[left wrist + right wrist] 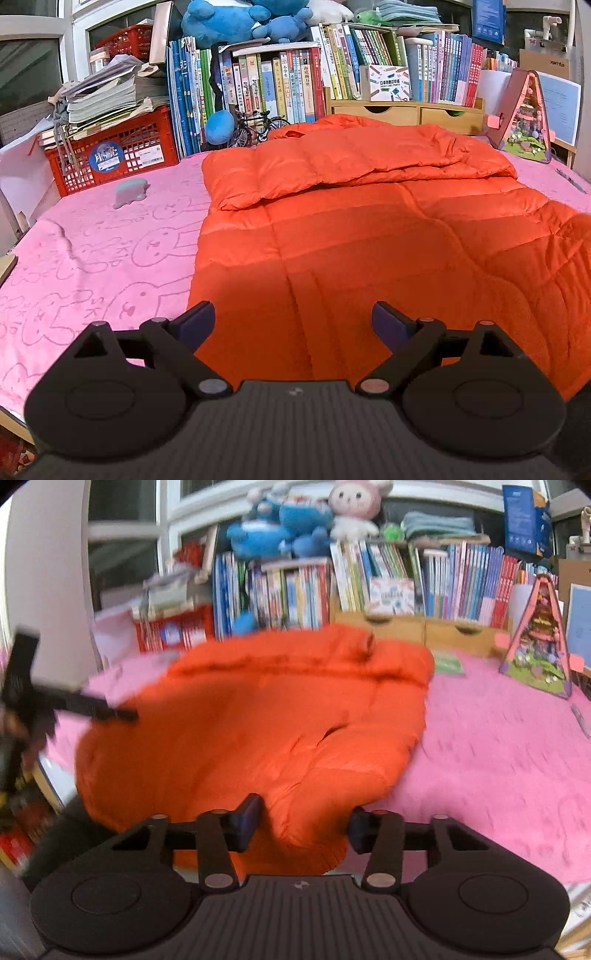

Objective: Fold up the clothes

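An orange puffer jacket (369, 229) lies spread on a pink blanket (96, 251) before a wall of books, one part already folded across its far half. The left gripper (293, 321) hovers wide open and empty over the near hem. The right gripper (303, 823), jaws partly drawn in, has the jacket's near edge bunched between its fingers; whether they pinch it cannot be told. Padded, light and slick, the jacket would likely spring back, so hems or corners offer the surest hold.
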Motion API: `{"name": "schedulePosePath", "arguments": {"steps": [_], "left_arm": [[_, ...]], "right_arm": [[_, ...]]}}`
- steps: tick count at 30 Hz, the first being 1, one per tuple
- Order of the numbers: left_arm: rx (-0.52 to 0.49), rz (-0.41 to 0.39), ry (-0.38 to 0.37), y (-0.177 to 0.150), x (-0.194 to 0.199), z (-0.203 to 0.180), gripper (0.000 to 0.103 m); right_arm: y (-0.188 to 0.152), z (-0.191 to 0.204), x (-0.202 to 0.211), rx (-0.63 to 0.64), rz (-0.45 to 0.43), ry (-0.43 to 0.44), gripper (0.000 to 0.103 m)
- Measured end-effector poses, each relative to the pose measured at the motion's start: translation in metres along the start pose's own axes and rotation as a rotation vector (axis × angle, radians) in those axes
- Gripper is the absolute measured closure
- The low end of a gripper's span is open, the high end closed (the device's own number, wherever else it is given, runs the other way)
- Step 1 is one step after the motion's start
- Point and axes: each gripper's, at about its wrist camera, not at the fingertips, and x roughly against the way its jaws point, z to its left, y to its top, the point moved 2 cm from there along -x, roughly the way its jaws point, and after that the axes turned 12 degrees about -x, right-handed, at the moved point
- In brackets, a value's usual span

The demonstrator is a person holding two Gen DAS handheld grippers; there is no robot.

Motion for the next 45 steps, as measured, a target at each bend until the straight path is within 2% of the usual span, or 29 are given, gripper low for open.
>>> {"name": "schedulePosePath", "arguments": {"steps": [2,5,10,12,15,19,20,24,27,30,32,34,35,37,38,40,42,44,45], "left_arm": [[0.001,-0.005,0.008,0.000,0.001,0.003,0.010],[0.011,-0.018,0.022,0.001,0.004,0.010,0.010],[0.047,-0.045,0.062,0.004,0.013,0.028,0.010],[0.065,-0.058,0.070,0.006,0.018,0.036,0.010],[0.089,-0.092,0.035,0.012,0.031,0.044,0.010],[0.060,-0.197,-0.098,0.024,0.058,0.034,0.009],[0.036,-0.219,-0.140,0.027,0.063,0.027,0.005],[-0.078,-0.267,-0.337,0.030,0.071,-0.006,0.004],[-0.133,-0.237,-0.480,0.025,0.062,-0.031,0.004],[-0.109,-0.176,-0.577,0.024,0.045,-0.047,0.004],[-0.097,-0.151,-0.615,0.024,0.038,-0.055,0.004],[-0.101,-0.115,-0.575,0.025,0.024,-0.059,0.006],[-0.096,-0.089,-0.532,0.025,0.014,-0.058,0.012],[-0.041,-0.037,-0.458,0.024,-0.006,-0.049,0.018],[-0.006,-0.024,-0.442,0.024,-0.013,-0.043,0.023],[0.025,-0.011,-0.396,0.026,-0.024,-0.031,0.024],[0.037,0.001,-0.341,0.027,-0.033,-0.020,0.024],[0.038,0.014,-0.301,0.029,-0.041,-0.013,0.024],[0.043,0.018,-0.296,0.029,-0.044,-0.009,0.024]], "right_arm": [[0.014,0.006,-0.005,-0.014,-0.022,0.031,0.072],[0.038,0.015,-0.020,-0.023,-0.034,0.063,0.075],[0.086,0.033,-0.063,-0.068,-0.019,0.119,0.076],[0.104,0.039,-0.089,-0.099,0.013,0.130,0.076],[0.120,0.049,-0.141,-0.135,0.107,0.119,0.076],[0.127,0.062,-0.201,-0.161,0.203,0.112,0.079],[0.130,0.063,-0.213,-0.178,0.223,0.109,0.081],[0.129,0.060,-0.241,-0.254,0.273,0.139,0.082],[0.122,0.054,-0.248,-0.280,0.274,0.180,0.082],[0.120,0.041,-0.250,-0.344,0.275,0.248,0.081],[0.120,0.035,-0.251,-0.369,0.279,0.289,0.081],[0.120,0.030,-0.249,-0.377,0.280,0.322,0.080],[0.120,0.028,-0.248,-0.377,0.278,0.341,0.077],[0.122,0.025,-0.243,-0.366,0.270,0.372,0.067],[0.124,0.024,-0.239,-0.350,0.258,0.379,0.057],[0.128,0.020,-0.226,-0.303,0.228,0.387,0.048],[0.133,0.011,-0.210,-0.251,0.199,0.387,0.032],[0.137,0.000,-0.192,-0.196,0.156,0.368,0.024],[0.138,-0.008,-0.183,-0.166,0.133,0.353,0.023]]}}
